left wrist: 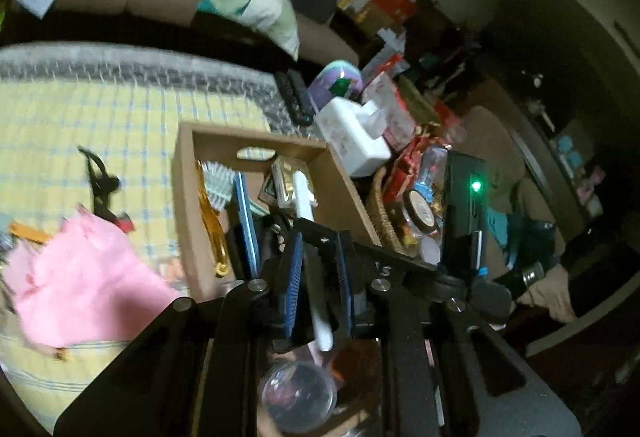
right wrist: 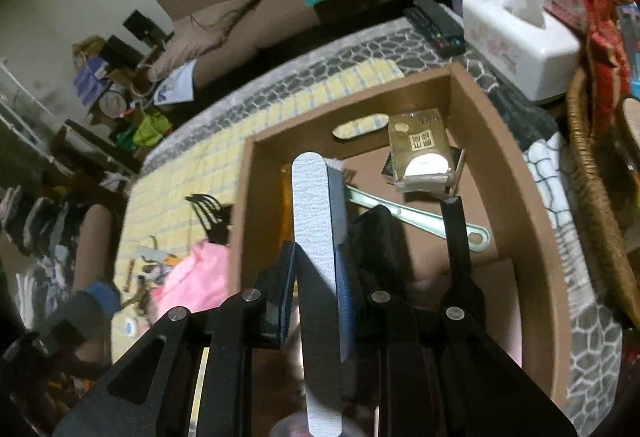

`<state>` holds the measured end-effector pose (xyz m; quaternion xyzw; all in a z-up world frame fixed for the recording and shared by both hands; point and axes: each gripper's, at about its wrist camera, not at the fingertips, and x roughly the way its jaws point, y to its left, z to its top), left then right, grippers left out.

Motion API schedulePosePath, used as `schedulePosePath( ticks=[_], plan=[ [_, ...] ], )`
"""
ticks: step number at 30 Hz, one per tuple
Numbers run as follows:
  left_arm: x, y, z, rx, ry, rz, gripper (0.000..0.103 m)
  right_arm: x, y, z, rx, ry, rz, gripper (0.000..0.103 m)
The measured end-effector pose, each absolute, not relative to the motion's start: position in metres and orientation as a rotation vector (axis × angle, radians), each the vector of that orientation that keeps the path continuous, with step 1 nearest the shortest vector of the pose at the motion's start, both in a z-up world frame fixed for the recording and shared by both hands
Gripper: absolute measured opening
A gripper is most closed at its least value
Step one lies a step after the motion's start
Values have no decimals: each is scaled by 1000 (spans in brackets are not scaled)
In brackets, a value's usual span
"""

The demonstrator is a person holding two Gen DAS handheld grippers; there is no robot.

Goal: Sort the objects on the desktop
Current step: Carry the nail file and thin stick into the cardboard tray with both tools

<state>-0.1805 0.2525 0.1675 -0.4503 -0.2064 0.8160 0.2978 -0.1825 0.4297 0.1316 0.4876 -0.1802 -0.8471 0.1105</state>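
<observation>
overhead, a long grey nail file [right wrist: 314,237] is clamped in the right gripper [right wrist: 316,277]; a white pen-like stick [left wrist: 316,277] is pinched by the left gripper [left wrist: 318,269] above the brown cardboard box [left wrist: 344,189].

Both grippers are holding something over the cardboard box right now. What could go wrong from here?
1. The long grey nail file sticks far out past the right gripper, so it could pivot or catch the brown cardboard box wall.
2. The thin white stick in the left gripper is held slantwise and may slip.
3. The box already holds a green brush and gold packet; dropped items could land on top.
</observation>
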Motion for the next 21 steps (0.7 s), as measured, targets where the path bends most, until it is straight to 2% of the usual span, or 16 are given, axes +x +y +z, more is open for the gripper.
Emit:
schedulePosePath(
  ticks=[3,8,10,12,16,21],
  plan=[
    [-189,258,143,-1239,-573,2169,15,-192,434,113,1475,-549,-2470,20],
    [-179,267,126,-1283,-420,2177,15,-188,452,112,1428,-610,-2472,24],
    [-174,269,122,-1294,-384,2156,26,-184,457,119,1411,-592,-2490,29],
    [-168,277,120,-1314,-330,2123,32,-179,461,123,1425,-577,-2490,29],
    [-150,304,116,-1348,-91,2107,44,-163,466,127,1473,-528,-2496,29],
    [-138,336,98,-1432,169,2086,45,-144,473,127,1489,-527,-2489,29]
  ],
)
